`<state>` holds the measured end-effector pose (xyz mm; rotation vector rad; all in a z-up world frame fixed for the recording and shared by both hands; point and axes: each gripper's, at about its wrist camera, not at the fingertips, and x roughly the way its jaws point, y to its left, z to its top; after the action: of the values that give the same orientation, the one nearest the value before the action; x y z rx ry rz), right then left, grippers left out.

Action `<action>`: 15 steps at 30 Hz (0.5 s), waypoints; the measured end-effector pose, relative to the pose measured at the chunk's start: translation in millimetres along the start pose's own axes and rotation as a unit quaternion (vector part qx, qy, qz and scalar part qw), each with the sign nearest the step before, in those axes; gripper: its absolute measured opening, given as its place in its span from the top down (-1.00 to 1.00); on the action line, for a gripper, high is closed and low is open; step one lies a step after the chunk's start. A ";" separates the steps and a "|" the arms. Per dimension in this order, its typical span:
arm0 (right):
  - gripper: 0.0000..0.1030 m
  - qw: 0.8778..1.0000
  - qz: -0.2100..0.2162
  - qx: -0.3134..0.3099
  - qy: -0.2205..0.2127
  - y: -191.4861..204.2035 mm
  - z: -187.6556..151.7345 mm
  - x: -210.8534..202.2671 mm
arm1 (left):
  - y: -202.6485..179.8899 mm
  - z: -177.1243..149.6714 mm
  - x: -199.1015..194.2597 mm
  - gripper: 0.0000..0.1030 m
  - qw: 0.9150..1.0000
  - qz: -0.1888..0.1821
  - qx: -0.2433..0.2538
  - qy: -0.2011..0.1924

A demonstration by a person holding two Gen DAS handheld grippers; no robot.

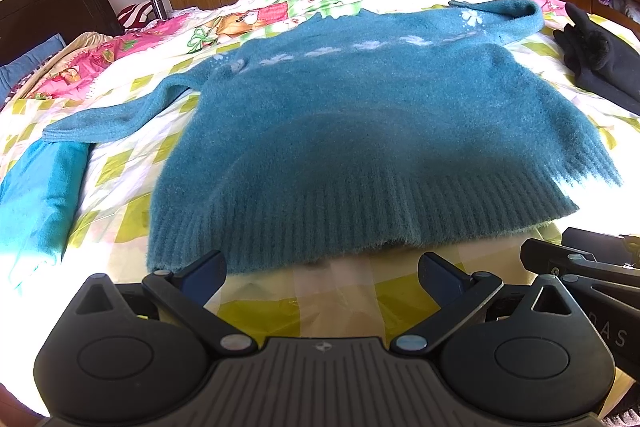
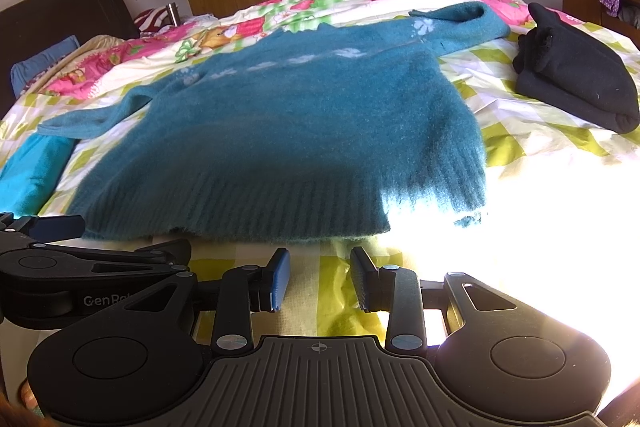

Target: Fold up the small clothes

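Both tongs hover released, holding nothing: the left tongs spread wide, the right tongs narrower. At twelve o'clock, just past them, lies the teal sweater flat on the bed, ribbed hem nearest, body running away, sleeves toward nine and two. Left tongs look nearer the hem's left corner.

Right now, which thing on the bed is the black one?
On the bed with the yellow-checked sheet, look past the big teal sweater to its right side. The black garment lies there apart from it, bundled up, the only dark thing on the sheet.
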<state>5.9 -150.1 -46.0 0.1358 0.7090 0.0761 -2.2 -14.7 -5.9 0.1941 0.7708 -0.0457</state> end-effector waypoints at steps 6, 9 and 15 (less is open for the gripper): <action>0.35 1.000 -0.001 0.000 0.000 0.1 0.1 0.2 | -1.1 0.6 -1.5 -1.00 1.000 0.002 0.002 -0.002; 0.35 1.000 -0.002 -0.001 0.001 0.1 0.2 0.8 | -1.1 0.8 -1.6 -1.00 1.000 0.002 0.002 -0.002; 0.35 1.000 -0.003 0.000 0.000 -0.6 0.8 0.8 | -1.7 3.1 -2.4 -1.00 1.000 0.003 0.004 -0.002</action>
<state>7.1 -150.7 -46.0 0.1331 0.7093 0.0704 -2.0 -17.0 -2.3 0.2039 0.7663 -0.0438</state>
